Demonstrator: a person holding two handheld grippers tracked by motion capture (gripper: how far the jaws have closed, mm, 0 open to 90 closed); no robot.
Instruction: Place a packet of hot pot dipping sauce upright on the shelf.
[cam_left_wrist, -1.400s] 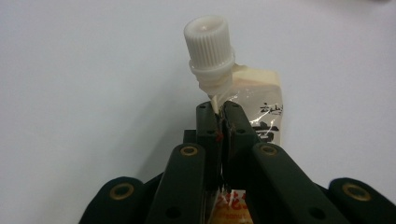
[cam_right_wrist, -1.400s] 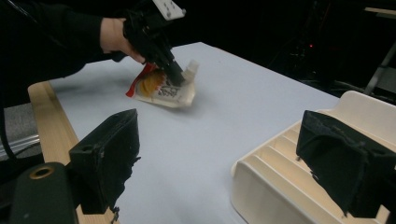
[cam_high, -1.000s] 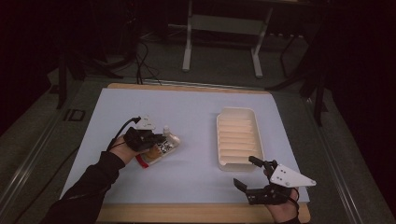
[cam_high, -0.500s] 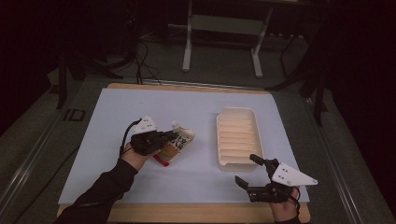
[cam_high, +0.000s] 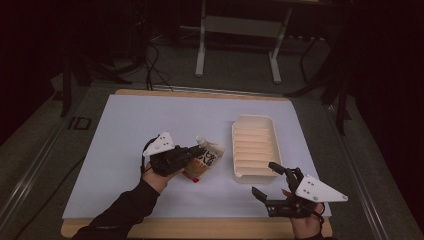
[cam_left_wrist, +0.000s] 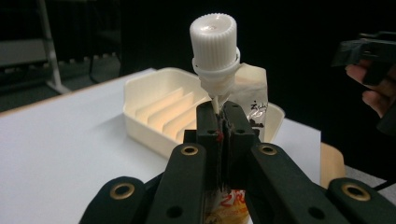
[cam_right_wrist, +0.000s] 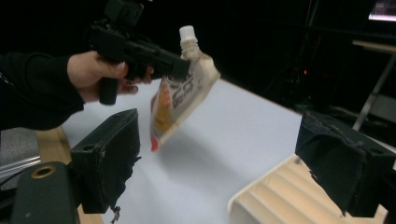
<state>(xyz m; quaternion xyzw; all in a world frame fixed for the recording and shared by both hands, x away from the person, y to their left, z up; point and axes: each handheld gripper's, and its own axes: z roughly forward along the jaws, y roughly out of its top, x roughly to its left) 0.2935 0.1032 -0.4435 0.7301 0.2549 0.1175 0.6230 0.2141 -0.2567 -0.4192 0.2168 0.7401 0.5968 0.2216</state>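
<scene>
Two jaws of the left gripper (cam_left_wrist: 218, 122) are pinched tight on the spouted pouch (cam_high: 204, 161) just under its white cap (cam_left_wrist: 214, 39), likely so the stiff neck takes the load and the soft body hangs free; the pouch is lifted off the white table (cam_high: 125, 135), tilted, just left of the ribbed cream tray (cam_high: 254, 145), cap toward it; I judge the tray its destination; the right gripper (cam_high: 270, 180) waits near the tray's near edge, jaws spread wide and empty, perhaps to steady the tray.
</scene>
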